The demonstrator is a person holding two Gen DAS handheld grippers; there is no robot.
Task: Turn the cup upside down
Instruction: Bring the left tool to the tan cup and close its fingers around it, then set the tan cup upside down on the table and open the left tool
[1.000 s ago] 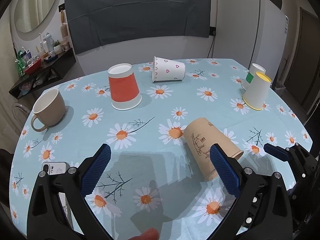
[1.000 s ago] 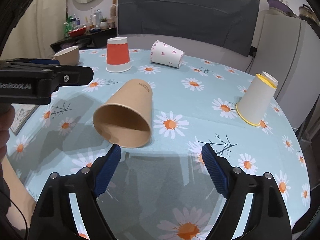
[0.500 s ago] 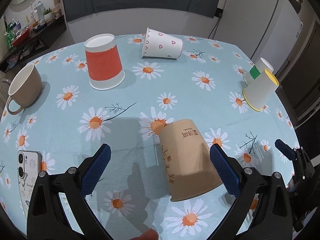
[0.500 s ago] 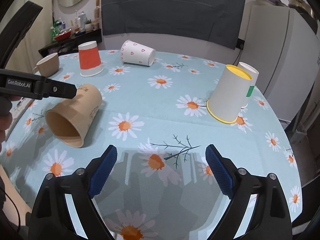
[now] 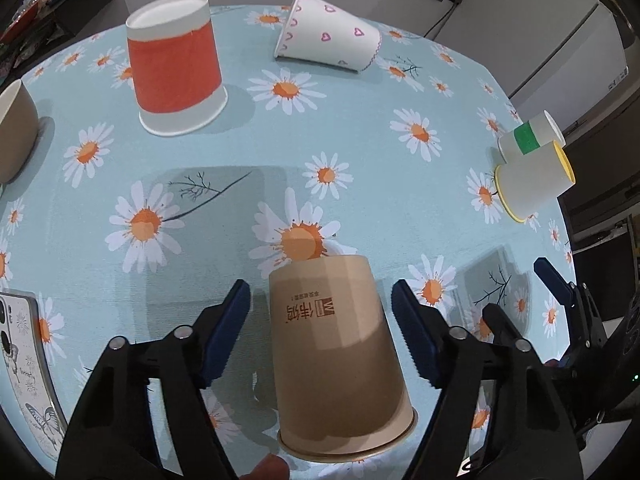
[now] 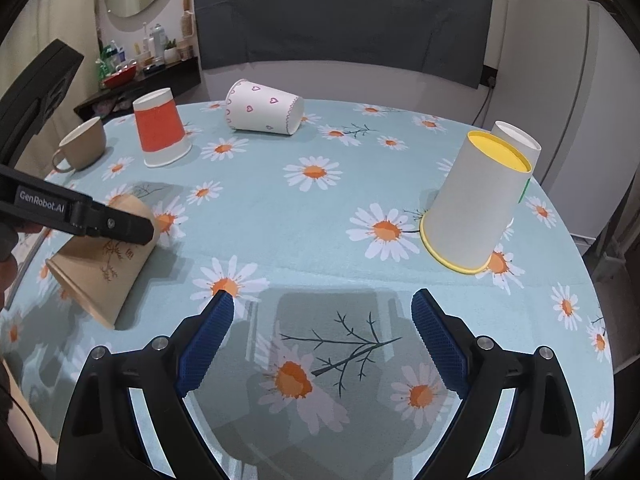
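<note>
Cup: brown paper cup (image 5: 340,356) lying on its side on the daisy tablecloth (image 5: 360,92), base pointing away from the left wrist camera and rolled rim facing toward it; red print running across its wall, and a faint branch drawing showing on it in the right wrist view (image 6: 100,264).
Cup position: sitting between the two blue pads of the left gripper (image 5: 320,304), with a gap showing on each side.
Left gripper: jaws standing apart, flanking the cup, gripping nothing.
Right gripper (image 6: 320,312): hanging over a bare patch of cloth well to the right of the cup, jaws spread wide and holding nothing.
Other cups: red-banded cup (image 5: 176,68) standing rim down at the far left; heart-print cup (image 5: 328,36) lying on its side beyond it; yellow-rimmed cup (image 6: 476,200) standing rim down at the right edge, with a green-banded cup (image 5: 528,140) just behind.
Mug: tan mug (image 6: 82,148) sitting upright at the far left.
Phone: patterned phone (image 5: 28,368) lying flat near the left gripper.
</note>
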